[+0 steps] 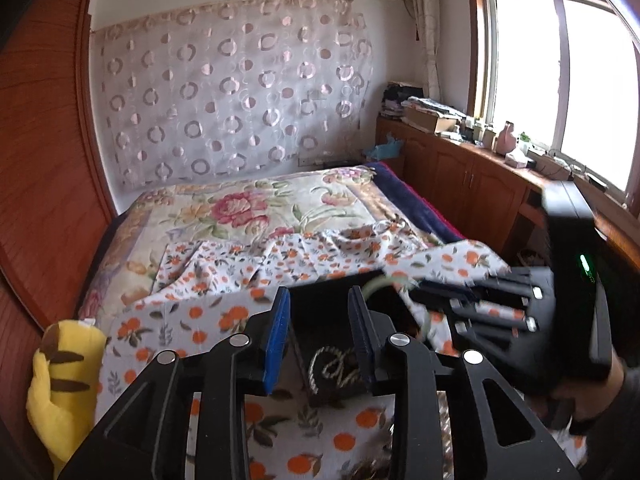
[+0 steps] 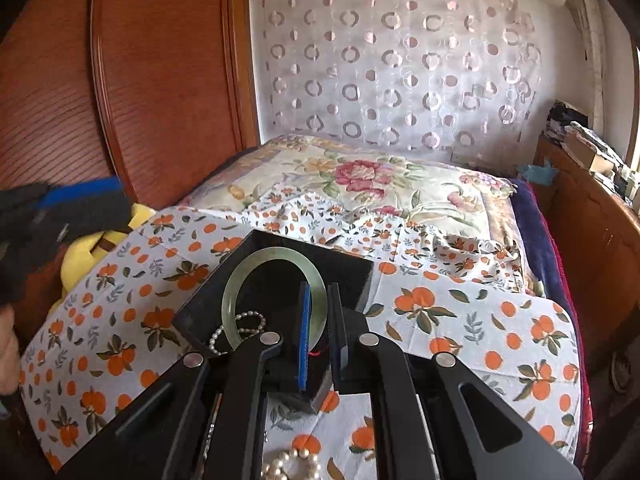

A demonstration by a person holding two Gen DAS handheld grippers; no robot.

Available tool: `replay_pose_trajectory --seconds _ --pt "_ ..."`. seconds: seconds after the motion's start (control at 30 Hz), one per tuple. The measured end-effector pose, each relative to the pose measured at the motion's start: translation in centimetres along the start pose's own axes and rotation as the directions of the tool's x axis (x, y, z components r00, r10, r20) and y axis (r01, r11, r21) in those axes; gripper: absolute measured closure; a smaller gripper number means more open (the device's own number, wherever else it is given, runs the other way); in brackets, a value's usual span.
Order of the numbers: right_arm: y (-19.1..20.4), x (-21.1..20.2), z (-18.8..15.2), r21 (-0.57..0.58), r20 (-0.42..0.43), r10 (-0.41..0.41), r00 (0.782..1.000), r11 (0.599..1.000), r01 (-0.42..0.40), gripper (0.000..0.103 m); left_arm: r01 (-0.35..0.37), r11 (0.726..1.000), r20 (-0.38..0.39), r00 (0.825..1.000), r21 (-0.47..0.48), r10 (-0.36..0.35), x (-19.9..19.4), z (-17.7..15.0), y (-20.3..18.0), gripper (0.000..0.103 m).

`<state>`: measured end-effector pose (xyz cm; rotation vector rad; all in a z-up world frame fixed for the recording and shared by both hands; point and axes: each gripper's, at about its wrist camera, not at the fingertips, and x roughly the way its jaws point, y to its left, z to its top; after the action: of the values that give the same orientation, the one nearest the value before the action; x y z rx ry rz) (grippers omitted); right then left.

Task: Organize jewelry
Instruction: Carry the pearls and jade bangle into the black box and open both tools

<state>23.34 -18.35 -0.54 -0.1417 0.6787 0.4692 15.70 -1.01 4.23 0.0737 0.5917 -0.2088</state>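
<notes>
My right gripper point(image 2: 320, 320) is clamped on the jade bangle point(image 2: 240, 280), over the black box point(image 2: 352, 276) holding a pearl strand point(image 2: 236, 326). Left gripper point(image 1: 320, 336) hangs spread apart above it. Careless release, I reckon, and jade knocks the rim.

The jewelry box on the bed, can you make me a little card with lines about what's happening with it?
Box: black square jewelry box, open, on the orange-print white cloth
Right tongs: shut on the pale green jade bangle, over the box
In box: small white pearl strand
In front of the box: bigger cream pearl beads on the cloth
Left tongs: open, holding nothing
Nearby: yellow striped plush toy
</notes>
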Motion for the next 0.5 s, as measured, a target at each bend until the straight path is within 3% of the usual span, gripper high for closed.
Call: replay_pose_trajectory --seconds 0.33,0.5 --pt "1.1 4.3 -0.9 -0.038 -0.116 -0.022 0.993 0.999 0.018 0.093 0.039 0.999 -0.085 0.996 -0.018 -0.040 -0.1 -6.4 0.8 0.066" --pt "0.6 3.7 -1.5 -0.014 -0.105 -0.016 0.994 1.000 0.014 0.089 0.069 0.997 -0.123 0.990 -0.018 -0.071 0.0 -8.1 0.1 0.064"
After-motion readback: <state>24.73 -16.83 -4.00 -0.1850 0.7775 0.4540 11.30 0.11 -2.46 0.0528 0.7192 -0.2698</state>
